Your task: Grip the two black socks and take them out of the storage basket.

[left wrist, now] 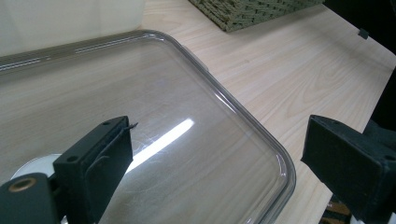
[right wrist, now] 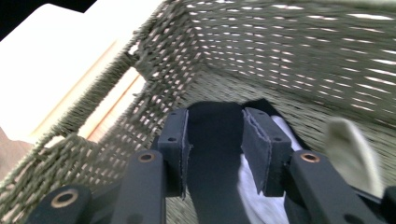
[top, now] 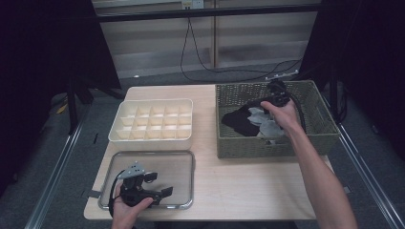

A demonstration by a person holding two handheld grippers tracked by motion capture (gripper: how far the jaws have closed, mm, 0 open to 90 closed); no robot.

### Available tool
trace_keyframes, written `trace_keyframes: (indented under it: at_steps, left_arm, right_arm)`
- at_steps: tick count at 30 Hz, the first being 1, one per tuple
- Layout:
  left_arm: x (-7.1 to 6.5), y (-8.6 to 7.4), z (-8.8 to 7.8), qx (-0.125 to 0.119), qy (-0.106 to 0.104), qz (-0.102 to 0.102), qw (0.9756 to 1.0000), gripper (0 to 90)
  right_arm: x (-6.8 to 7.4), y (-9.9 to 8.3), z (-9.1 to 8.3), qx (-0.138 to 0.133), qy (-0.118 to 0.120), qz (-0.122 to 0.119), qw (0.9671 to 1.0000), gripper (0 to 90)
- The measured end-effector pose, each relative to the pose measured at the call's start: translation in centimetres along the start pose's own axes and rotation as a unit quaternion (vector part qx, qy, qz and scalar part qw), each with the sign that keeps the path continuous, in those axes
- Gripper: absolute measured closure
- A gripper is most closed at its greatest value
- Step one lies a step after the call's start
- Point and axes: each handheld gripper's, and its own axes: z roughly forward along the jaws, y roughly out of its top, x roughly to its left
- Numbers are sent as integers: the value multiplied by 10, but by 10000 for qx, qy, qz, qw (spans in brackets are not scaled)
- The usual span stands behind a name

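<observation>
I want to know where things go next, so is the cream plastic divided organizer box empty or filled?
Empty. In the high view, the cream plastic divided organizer box shows bare compartments, while the dark and light cloth pieces lie in the woven green basket.

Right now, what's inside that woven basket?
Inside the woven basket lie a black cloth and pale grey cloths, with the right claw over them. Anything beneath them is hidden.

A cream divided organiser (top: 152, 121) sits at the table's (top: 239, 181) left rear. Just before it lies a clear tray (top: 181, 164), perhaps a lid.
</observation>
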Motion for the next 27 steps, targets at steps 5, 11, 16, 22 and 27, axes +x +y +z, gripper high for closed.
trace_keyframes:
  at_steps: [5, 11, 16, 22, 27]
  left_arm:
    - [2, 1, 0, -1, 27, 22, 10000, 84]
    - [5, -2, -4, -43, 63, -57, 10000, 84]
    - [6, -3, -6, -61, 81, -111, 9999, 84]
    - [6, -4, -7, -68, 78, -105, 9999, 84]
    - [4, -4, -8, -58, 92, -75, 9999, 84]
  right_arm:
    - [8, 6, 29, 497, 28, -268, 9984, 599]
    - [8, 10, 63, 953, -3, -115, 9954, 605]
    - [1, 9, 73, 1164, -149, 100, 9930, 612]
    - [-7, 6, 81, 1382, -433, 140, 9894, 566]
    - [-9, 5, 83, 1484, -647, 122, 9867, 525]
